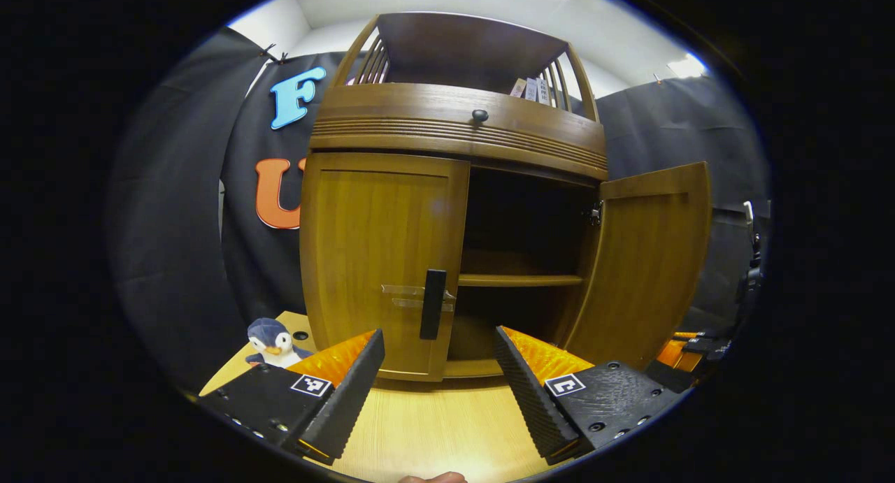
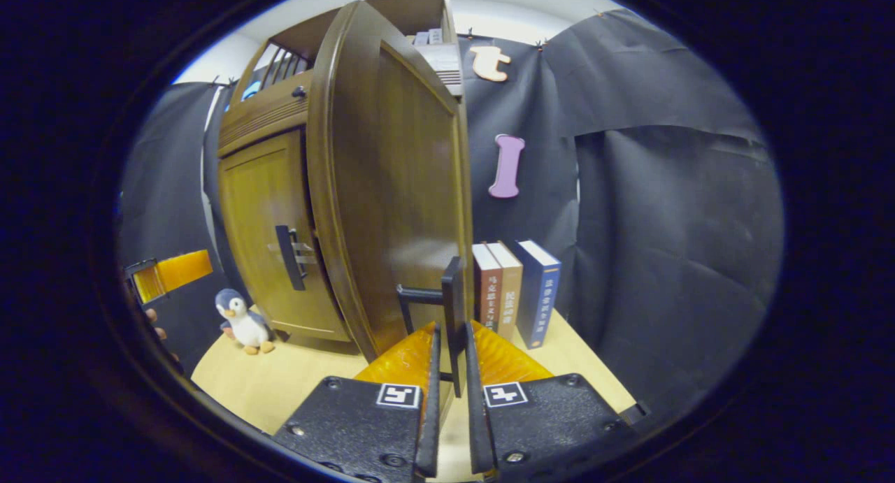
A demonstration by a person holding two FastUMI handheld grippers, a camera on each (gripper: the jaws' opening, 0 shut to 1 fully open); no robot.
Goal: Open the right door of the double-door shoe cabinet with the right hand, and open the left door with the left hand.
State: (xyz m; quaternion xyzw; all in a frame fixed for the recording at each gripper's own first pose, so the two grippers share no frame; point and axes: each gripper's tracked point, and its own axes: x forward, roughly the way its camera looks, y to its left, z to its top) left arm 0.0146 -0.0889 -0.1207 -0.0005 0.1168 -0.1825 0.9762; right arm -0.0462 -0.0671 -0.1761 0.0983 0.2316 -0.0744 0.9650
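Right door open, left door next.
Right gripper [image 2: 451, 361] clamped on right handle [image 2: 452, 308], right door [image 2: 398, 189] swung wide off the cabinet [image 1: 458, 130]. Left gripper [image 1: 439, 371] spread wide and empty, hovering on the table [image 1: 433, 427] just short of the closed left door [image 1: 381, 259]. Left handle [image 1: 433, 303] dead ahead between the fingers, apart; next needs advance, close, pull outward.

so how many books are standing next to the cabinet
3. They stand upright in a row on the table right of the cabinet, behind the open right door: a dark red book, a brown book and a blue book. The door may hide more.
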